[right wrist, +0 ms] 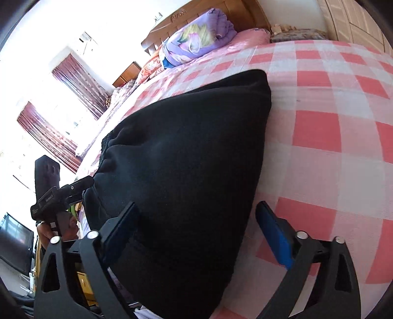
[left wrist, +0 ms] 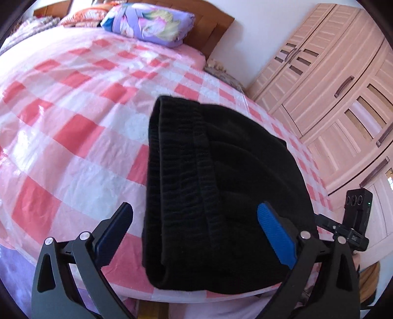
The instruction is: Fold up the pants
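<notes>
So both pairs of fingers are spread wide and neither is pinching anything. On the left gripper (left wrist: 194, 225) the black folded knit pants (left wrist: 211, 186) sit right in the gap between the two blue-padded fingers (left wrist: 276, 235), bulging up past the tips, but the pads aren't pressing on the cloth as far as I can see. On the right gripper (right wrist: 196, 228) the same pants (right wrist: 186, 171) fill the space from the left-hand finger (right wrist: 120, 233) across most of the gap, while the right-hand finger sits over bare bedspread just beside the fold. Count-wise: one pair of pants, bundled into one thick stack with the ribbed waistband (left wrist: 181, 157) on the left side. Further out there's the pink-and-white checked bedspread (left wrist: 73, 122) under everything, one purple floral folded quilt (left wrist: 149, 23) well beyond the fingertips by the wooden headboard (left wrist: 208, 27), and a light wood wardrobe (left wrist: 331, 86) off to the right.
</notes>
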### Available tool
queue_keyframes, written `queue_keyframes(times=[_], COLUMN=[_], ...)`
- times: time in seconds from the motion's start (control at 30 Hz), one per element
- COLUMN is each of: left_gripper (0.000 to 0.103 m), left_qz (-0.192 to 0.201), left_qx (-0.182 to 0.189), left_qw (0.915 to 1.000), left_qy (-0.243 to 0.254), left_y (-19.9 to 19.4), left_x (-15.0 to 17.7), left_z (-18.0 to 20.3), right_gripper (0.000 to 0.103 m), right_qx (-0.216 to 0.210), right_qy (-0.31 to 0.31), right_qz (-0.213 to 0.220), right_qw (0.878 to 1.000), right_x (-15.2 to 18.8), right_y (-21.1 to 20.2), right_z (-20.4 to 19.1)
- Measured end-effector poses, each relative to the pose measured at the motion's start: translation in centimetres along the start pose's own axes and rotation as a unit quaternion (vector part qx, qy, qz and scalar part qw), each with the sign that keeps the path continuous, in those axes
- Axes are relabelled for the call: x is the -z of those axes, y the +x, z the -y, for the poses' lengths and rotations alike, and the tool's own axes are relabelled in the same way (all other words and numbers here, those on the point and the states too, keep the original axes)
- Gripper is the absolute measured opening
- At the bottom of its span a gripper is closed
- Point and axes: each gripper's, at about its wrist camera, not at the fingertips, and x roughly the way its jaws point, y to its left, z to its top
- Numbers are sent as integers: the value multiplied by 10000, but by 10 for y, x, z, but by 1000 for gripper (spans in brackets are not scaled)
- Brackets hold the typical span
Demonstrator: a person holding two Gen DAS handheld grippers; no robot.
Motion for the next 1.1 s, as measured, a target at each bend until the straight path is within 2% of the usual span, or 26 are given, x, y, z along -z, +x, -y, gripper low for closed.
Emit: queue_keyframes(times=[0.03,0.1,0.13,0.23,0.3,0.37,0.47,0.6,0.87,1.1], left_gripper=[101,102,102,101,90,84,78,73,72,72], left_qz=[-159,-302,-318,-419,-383,-304,-190,-81,-37,-67], left_qx=[90,-241,-265,-38,-77,-221,-247,41,217,394], left_qw=[9998,9988,9986,9990,9991,9985,9985,9991,9974,9969], left_qy=[14,298,322,132,164,385,446,423,686,676], left_y=[8,23,26,33,31,27,26,30,65,102], left_x=[-1,-1,-3,-8,-9,-11,-15,-29,-65,-97], left_z=[1,11,12,6,9,19,29,38,75,101], right_gripper=[85,82,80,65,55,52,49,46,45,45], right_qx=[20,6,-13,-71,-85,5,150,268,575,758], right_qy=[43,72,83,130,79,-41,-160,-210,-118,8], right_qz=[8,10,12,143,338,466,587,711,952,1073], right_qw=[10000,10000,10000,9998,9994,9989,9980,9969,9937,9913], right_x=[-2,-7,-8,-4,0,0,-3,-13,-39,-55], right_y=[3,6,5,1,-6,-10,-14,-22,-34,-43], right_z=[0,1,3,8,7,5,3,8,39,66])
